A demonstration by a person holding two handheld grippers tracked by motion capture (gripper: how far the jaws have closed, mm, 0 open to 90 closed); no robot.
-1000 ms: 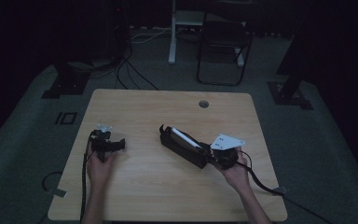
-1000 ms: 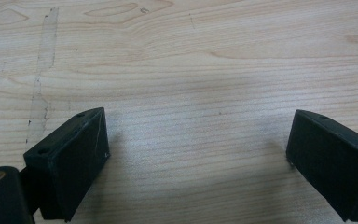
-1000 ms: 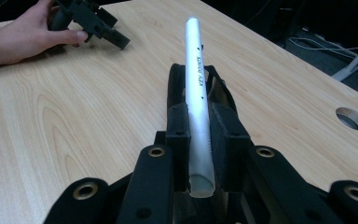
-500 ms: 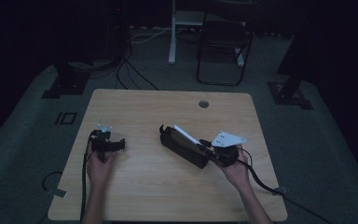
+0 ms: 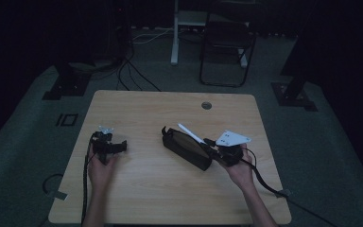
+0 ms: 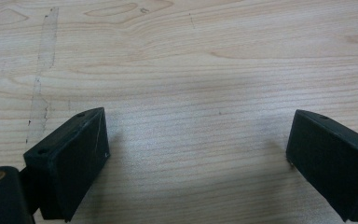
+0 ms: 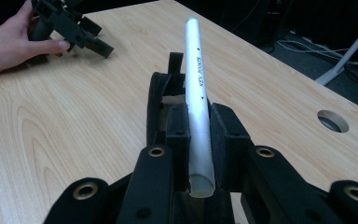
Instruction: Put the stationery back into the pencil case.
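Clamped on a white pen (image 7: 198,98), the right gripper (image 7: 200,154) holds it directly above the open black pencil case (image 5: 185,147), its long axis along the case's length. Well left of the case, the left gripper (image 5: 116,147) rests spread wide, grasping nothing.

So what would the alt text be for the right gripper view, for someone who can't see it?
A white pen is clamped between the two black fingers of the right gripper, pointing away over an open black case on a wooden table. At upper left, a hand holds the left gripper on the table.
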